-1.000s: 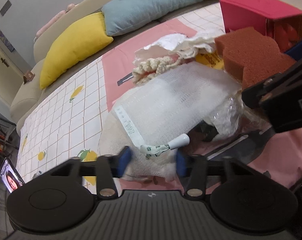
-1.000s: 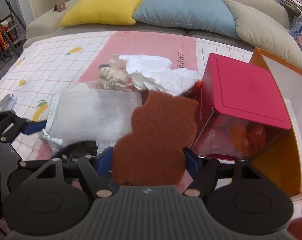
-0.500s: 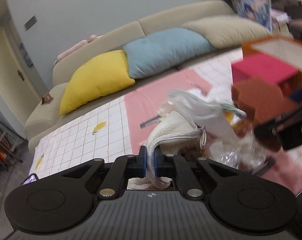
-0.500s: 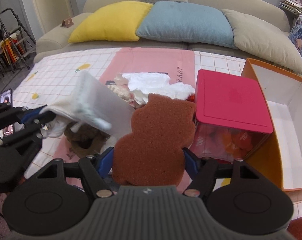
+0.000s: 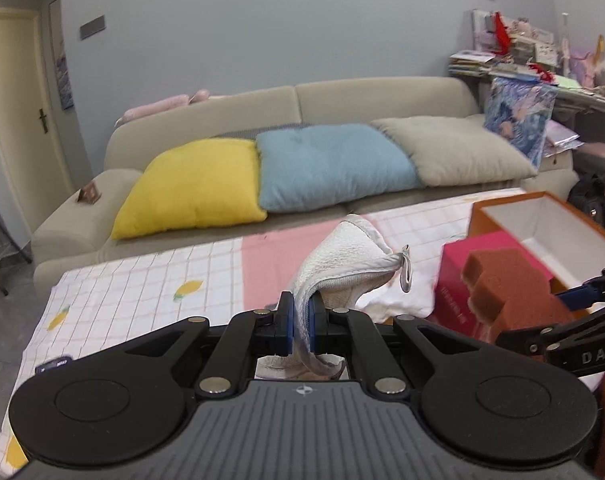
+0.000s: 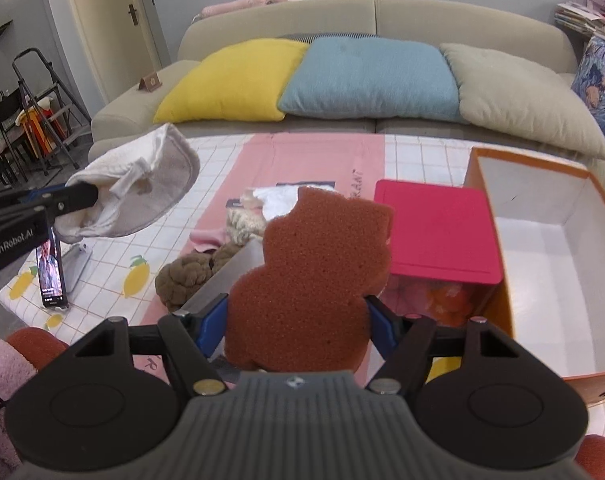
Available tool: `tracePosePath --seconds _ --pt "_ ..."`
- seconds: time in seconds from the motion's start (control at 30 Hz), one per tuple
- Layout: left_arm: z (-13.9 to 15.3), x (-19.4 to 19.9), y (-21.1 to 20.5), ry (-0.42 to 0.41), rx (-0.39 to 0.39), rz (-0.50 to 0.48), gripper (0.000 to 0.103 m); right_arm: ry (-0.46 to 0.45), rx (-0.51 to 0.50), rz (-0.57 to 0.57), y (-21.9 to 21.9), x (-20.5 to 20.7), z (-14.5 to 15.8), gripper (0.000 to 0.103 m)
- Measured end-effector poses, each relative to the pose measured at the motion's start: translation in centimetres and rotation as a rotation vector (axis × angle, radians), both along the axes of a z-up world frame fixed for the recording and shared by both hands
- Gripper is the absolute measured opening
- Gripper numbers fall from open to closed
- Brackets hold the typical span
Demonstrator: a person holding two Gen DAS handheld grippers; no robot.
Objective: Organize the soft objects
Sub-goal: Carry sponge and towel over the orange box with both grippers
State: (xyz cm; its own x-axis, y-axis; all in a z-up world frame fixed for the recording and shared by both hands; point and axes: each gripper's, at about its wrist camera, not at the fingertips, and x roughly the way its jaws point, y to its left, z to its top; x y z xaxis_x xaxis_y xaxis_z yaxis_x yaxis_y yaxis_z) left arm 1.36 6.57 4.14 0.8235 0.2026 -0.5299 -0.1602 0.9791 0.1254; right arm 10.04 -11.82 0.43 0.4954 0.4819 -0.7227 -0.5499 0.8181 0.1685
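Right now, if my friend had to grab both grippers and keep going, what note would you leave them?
Left gripper: shut on a white cloth, held up off the table.
Right gripper: fingers clamp a brown sponge, also in the air.
Orange box: open, on the right, looks empty inside. A pink-lidded box sits beside it.
On the table: a brown fluffy thing, a cream knitted piece and a white cloth pile.
Done: both items picked up.
Left: nothing is put away yet. The orange box looks like the likely place; then fetch the rest.
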Motion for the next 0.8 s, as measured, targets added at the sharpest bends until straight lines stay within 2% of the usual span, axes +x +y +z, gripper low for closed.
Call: tracePosePath --seconds 0.27,0.6,0.8 --pt "1.9 1.4 -2.9 -0.028 -0.028 -0.111 0.007 -0.069 -0.01 -0.044 -2.6 0.1 2.0 0.07" --pt "3.2 5.7 -8.5 -0.071 0.031 -0.328 0.007 -0.151 -0.09 -0.11 -7.0 2.1 2.9 0.07" --pt "2.8 8.3 -12.4 -0.088 0.062 -0.453 0.008 -0.145 -0.156 -0.163 -10.1 4.4 2.6 0.07"
